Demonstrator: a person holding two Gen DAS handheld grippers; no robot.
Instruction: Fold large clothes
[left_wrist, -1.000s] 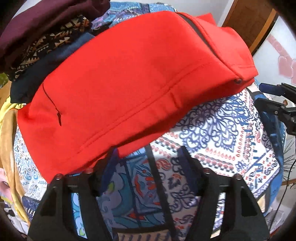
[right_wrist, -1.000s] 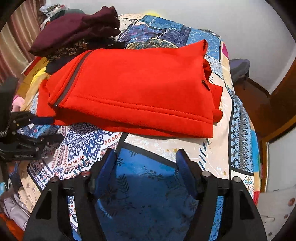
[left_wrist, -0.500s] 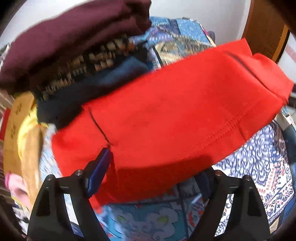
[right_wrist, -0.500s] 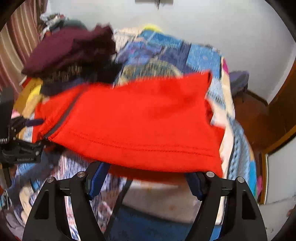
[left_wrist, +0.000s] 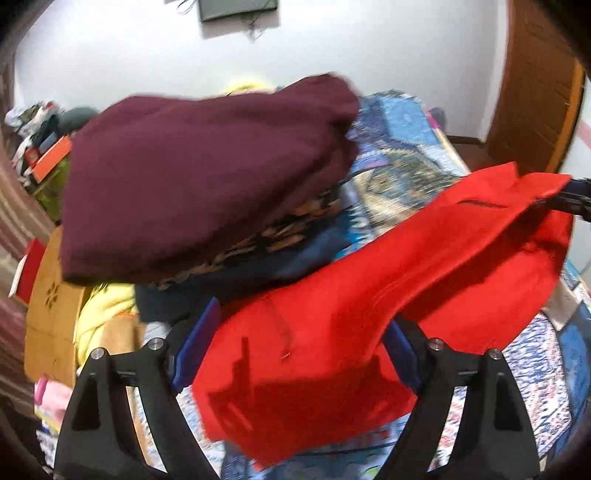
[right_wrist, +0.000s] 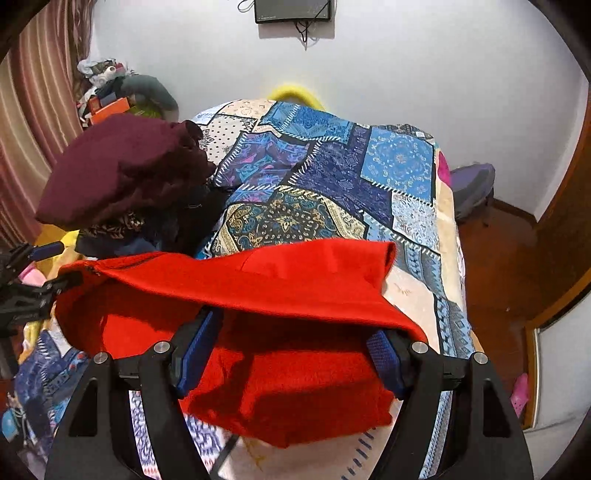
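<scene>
A folded red jacket hangs lifted off the patterned bedspread, sagging between my two grippers. My left gripper stands wide open, pushed in at the jacket's left end. Red cloth drapes over its right finger and fills the gap between the blue pads. My right gripper is likewise wide open at the other end of the jacket. The top fold covers its fingertips and the lower folds hang between the pads. Each gripper shows at the edge of the other's view, at the jacket's far corner.
A pile of folded clothes topped by a maroon garment sits on the bed just beyond the jacket's left end. Yellow cloth and a cardboard box lie left of it. The blue patchwork bedspread stretches to the wall. A wooden door stands right.
The jacket lay flat on the bed ahead of both grippers. Both have since slid into its ends and raised it, and both views have tilted up toward the wall.
</scene>
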